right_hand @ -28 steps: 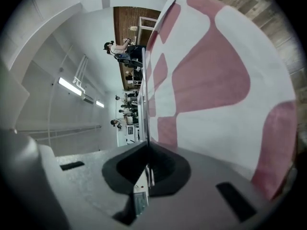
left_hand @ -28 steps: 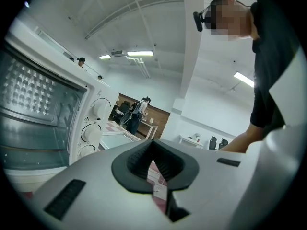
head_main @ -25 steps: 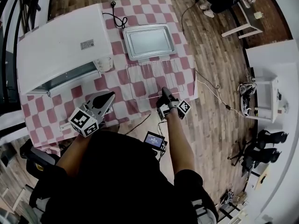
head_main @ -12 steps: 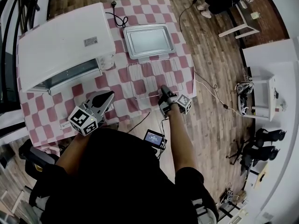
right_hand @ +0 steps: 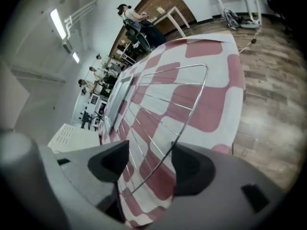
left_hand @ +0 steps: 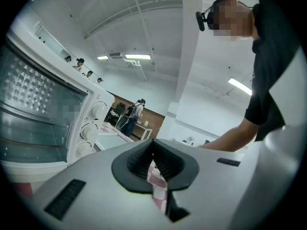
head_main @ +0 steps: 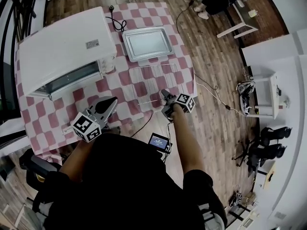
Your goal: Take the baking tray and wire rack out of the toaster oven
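Right gripper [head_main: 165, 96] stands wide open, its jaws just spread off the rack's [head_main: 153, 83] near rim wire, which now runs loose between them; a second ago they were clamped there. Left gripper [head_main: 112, 101] is closed and empty near the oven [head_main: 64, 49]. Rack lies flat on the cloth [head_main: 120, 86], just before the tray [head_main: 147, 43]. It's likely light, stiff and slick, best pinched at the rim

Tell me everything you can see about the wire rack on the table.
The wire rack is a thin, shiny metal grid with rounded corners and parallel bars. It lies flat on the checked tablecloth, beside the baking tray. Its near edge sits between the right hand-held gripper's jaws, which have just been opening and stand apart.
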### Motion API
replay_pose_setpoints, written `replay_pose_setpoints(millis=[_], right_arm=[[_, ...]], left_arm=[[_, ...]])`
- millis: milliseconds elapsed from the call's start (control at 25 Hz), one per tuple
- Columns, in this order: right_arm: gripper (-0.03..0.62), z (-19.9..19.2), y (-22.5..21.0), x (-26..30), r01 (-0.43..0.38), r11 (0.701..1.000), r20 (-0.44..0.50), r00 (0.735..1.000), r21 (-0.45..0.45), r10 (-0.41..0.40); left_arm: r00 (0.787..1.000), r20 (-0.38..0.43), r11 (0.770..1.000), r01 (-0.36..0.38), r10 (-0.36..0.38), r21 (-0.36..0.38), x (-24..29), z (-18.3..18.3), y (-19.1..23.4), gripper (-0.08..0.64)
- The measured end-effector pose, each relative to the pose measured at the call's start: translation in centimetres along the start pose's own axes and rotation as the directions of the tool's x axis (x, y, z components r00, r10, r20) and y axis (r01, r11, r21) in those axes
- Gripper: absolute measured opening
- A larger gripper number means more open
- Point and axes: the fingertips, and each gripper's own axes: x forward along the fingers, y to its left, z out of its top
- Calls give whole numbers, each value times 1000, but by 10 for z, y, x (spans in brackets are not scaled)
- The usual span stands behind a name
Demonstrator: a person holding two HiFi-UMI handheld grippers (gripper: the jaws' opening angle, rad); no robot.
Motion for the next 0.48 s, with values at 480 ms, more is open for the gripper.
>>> replay_pose_setpoints(millis=[480], right_arm=[[259, -31, 4, -26, -96, 995, -69, 993, 22, 97]], left_arm=[[997, 65, 999, -32, 30, 24, -21, 7, -2, -6]])
